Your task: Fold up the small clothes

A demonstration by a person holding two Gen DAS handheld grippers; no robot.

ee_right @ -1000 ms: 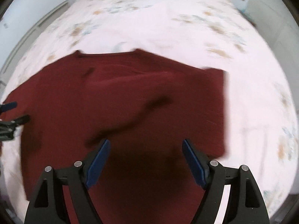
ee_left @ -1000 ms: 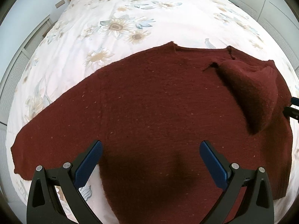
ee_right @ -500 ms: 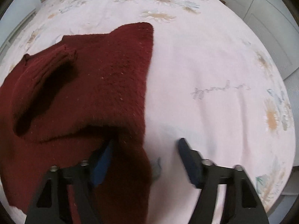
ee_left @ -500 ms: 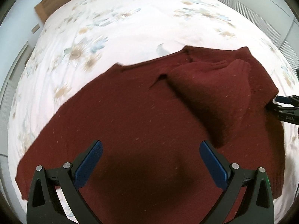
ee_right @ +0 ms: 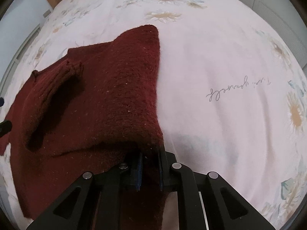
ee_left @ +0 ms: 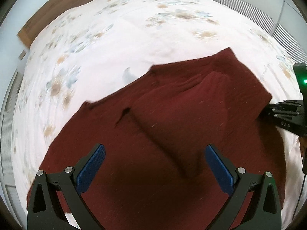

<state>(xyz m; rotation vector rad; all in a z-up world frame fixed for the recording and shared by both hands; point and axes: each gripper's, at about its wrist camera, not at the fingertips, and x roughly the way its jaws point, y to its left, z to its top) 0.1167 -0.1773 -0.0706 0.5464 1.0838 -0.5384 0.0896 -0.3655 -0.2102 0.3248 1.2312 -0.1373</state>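
- Sweater: the dark red knit lies spread on the floral bedsheet, with one sleeve folded in across the chest.
- Your right gripper has its jaws closed on the sweater's side edge. They have just been closing, and the knit is pinched between the blue pads.
- At that pinch the fabric edge is lifted slightly off the sheet and drapes over the fingertips.
- Your left gripper has its jaws spread wide, with nothing between them. Its blue pads hang above the sweater body; you cannot tell from this view whether they touch the knit.
- In the left wrist view, the right gripper's black body meets the sweater's edge at the right of the frame.
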